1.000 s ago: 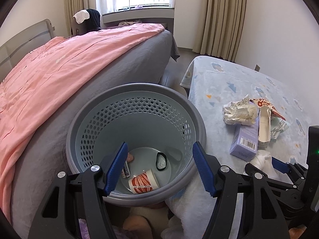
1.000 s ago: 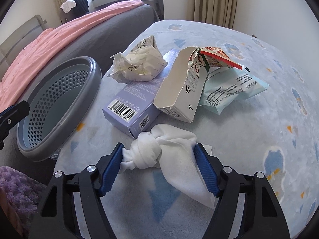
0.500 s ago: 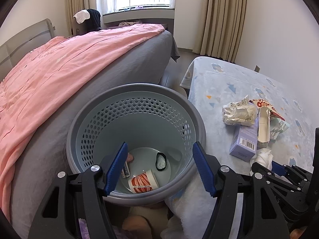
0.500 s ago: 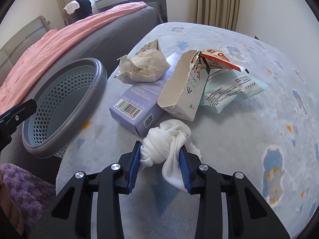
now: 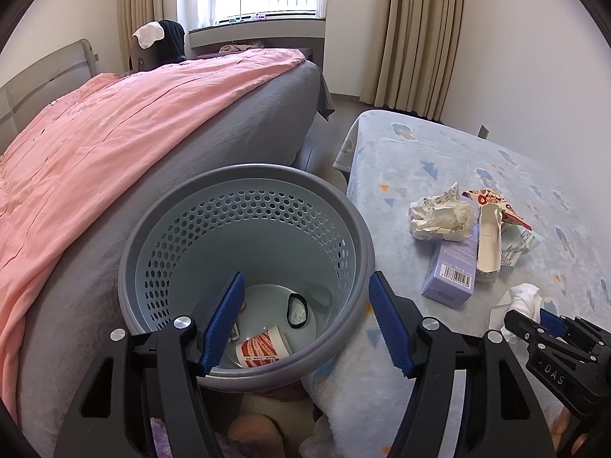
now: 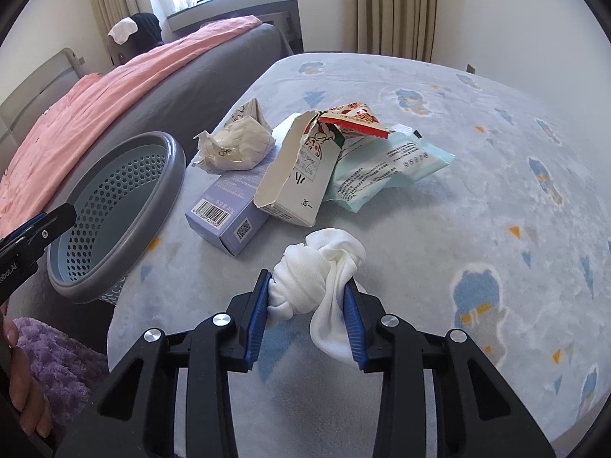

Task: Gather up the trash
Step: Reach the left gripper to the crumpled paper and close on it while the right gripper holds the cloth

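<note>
The right gripper (image 6: 305,307) has just closed on the white knotted cloth (image 6: 319,267); beyond its fingers, boxes and wrappers remain. The left gripper (image 5: 307,324) hangs open and empty over the basket (image 5: 244,191), a paper cup (image 5: 263,347) already inside.

Both wrist views overlook basket (image 5: 244,206) and table (image 6: 458,229).

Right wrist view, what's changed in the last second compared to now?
The right gripper has just closed on the knotted white cloth it was straddling and begun lifting it. The left gripper stays open over the bin; the boxes and wrappers haven't moved.
</note>
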